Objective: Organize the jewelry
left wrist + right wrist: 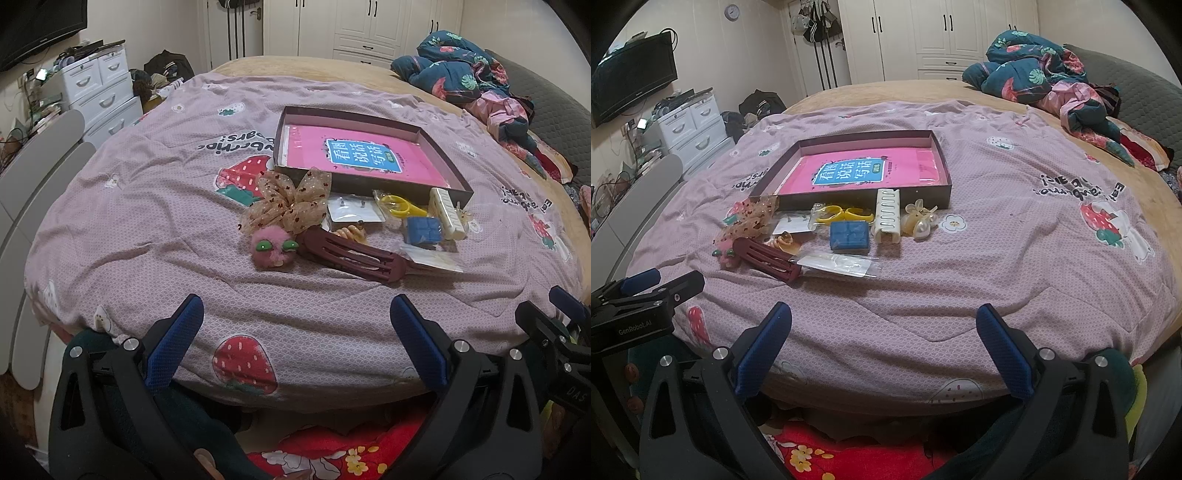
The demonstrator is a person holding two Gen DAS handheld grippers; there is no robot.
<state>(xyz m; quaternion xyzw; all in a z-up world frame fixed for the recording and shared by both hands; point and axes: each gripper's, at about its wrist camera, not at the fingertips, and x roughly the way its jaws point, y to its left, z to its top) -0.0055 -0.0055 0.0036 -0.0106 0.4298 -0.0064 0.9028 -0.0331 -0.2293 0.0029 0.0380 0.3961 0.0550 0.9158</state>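
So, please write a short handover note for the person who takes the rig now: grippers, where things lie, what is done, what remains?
Left gripper: open, empty, over the near bed edge.
Right gripper: open, empty, beside it.
Shallow dark cardboard box with a pink booklet inside lies on the pink strawberry quilt.
In front of it: maroon hair clip, sheer dotted bow, pink fuzzy clip, blue square box, cream claw clip, yellow rings.
Done: nothing in the box.
Left: all pieces.

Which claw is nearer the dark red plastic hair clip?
Left. The left claw faces the dark red plastic hair clip; the right claw sits further right of it.
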